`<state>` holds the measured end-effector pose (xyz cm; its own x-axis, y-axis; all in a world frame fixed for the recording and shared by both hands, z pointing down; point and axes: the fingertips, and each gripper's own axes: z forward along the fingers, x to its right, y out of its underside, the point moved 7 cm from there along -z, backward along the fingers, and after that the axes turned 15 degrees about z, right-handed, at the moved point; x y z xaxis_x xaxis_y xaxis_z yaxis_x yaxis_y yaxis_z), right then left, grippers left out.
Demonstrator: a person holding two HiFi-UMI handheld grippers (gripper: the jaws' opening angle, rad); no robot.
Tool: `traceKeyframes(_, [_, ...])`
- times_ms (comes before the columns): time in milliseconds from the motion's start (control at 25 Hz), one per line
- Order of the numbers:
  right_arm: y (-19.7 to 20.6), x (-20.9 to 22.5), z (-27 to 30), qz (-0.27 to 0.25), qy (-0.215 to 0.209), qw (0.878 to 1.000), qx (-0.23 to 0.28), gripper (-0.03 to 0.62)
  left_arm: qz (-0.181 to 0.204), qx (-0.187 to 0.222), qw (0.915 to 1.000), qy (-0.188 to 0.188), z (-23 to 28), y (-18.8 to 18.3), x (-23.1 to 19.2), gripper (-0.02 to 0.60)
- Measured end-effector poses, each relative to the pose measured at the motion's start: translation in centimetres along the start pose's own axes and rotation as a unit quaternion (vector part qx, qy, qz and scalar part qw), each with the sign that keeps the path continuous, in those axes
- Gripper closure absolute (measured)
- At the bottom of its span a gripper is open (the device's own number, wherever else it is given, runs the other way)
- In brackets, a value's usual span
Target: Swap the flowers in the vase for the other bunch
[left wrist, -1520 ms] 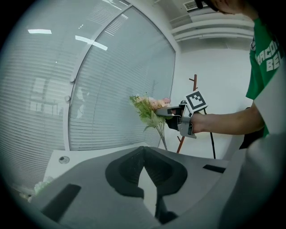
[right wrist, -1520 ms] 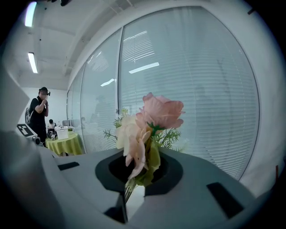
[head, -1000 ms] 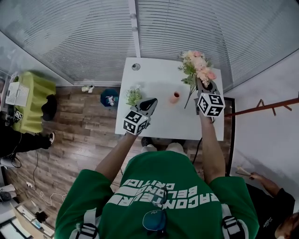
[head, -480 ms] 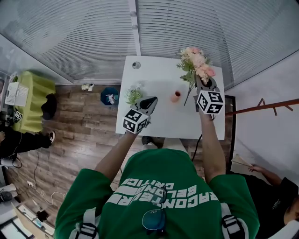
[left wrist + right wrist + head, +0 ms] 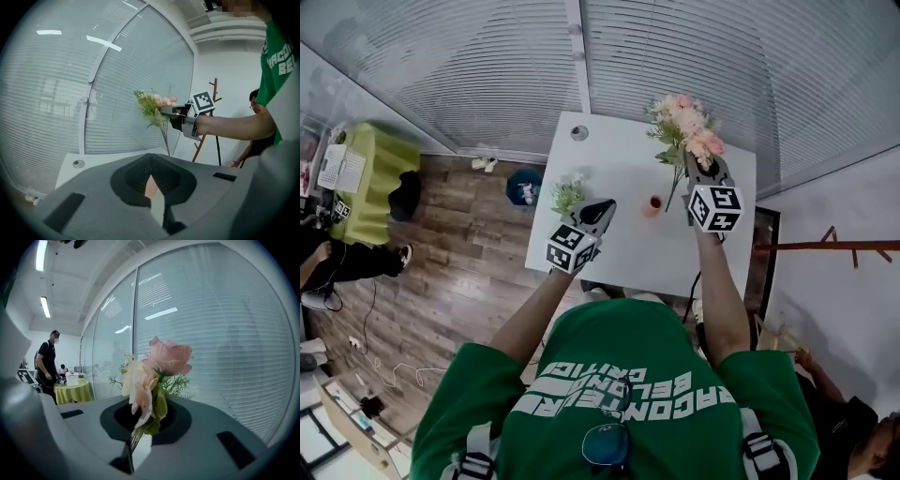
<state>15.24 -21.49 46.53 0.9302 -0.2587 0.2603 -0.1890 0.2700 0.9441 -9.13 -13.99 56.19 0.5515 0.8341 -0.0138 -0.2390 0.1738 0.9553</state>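
Observation:
A small orange vase (image 5: pixel 653 204) stands near the middle of the white table (image 5: pixel 619 253); nothing shows in it. My right gripper (image 5: pixel 693 167) is over the table's right part, to the right of the vase, shut on the stems of a pink flower bunch (image 5: pixel 683 127). In the right gripper view the blooms (image 5: pixel 157 369) rise just past the jaws (image 5: pixel 136 441). A white-and-green bunch (image 5: pixel 569 194) lies at the table's left edge. My left gripper (image 5: pixel 604 205) hovers beside that bunch, shut and holding nothing. Past its closed jaws (image 5: pixel 152 194) I see a strip of the vase (image 5: pixel 149 186).
A glass wall with blinds runs behind the table. There is a round grommet (image 5: pixel 579 133) at the table's far left corner and a blue bin (image 5: pixel 523 187) on the wooden floor to its left. A green-covered table (image 5: pixel 367 187) stands far left, a coat rack (image 5: pixel 207 117) to the right. People stand around.
My right gripper has carried the pink bunch a little to the left, nearer the vase. The head view has shifted slightly. The left gripper has hardly moved.

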Motion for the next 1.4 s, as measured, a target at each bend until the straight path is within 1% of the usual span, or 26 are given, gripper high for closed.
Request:
traceKeyframes(80, [0.3, 0.3, 0.8, -0.003, -0.014, 1.000, -0.004, 0.554, -0.006, -0.002, 1.0000, -0.007, 0.5, -0.1, 0.1, 0.572])
traceKeyframes(240, [1.4, 0.9, 2.1, 0.008, -0.044, 0.999, -0.007, 0.554, -0.012, -0.009, 0.9997, -0.017, 1.3, 0.2, 0.3, 0.572])
traceKeyframes(600, [3.5, 1.4, 3.8, 0.017, -0.083, 0.996, -0.021, 0.554, -0.016, -0.026, 0.9989, -0.037, 2.1, 0.6, 0.8, 0.572])
traceKeyframes(920, [4.9, 1.7, 3.9, 0.019, -0.095, 0.995, -0.037, 0.554, -0.018, -0.030, 0.9983, -0.047, 2.3, 0.7, 1.1, 0.572])
traceKeyframes(1400, [8.1, 1.5, 2.1, 0.018, -0.088, 0.993, -0.075, 0.554, -0.019, -0.024, 0.9986, -0.043, 2.4, 0.6, 2.1, 0.572])
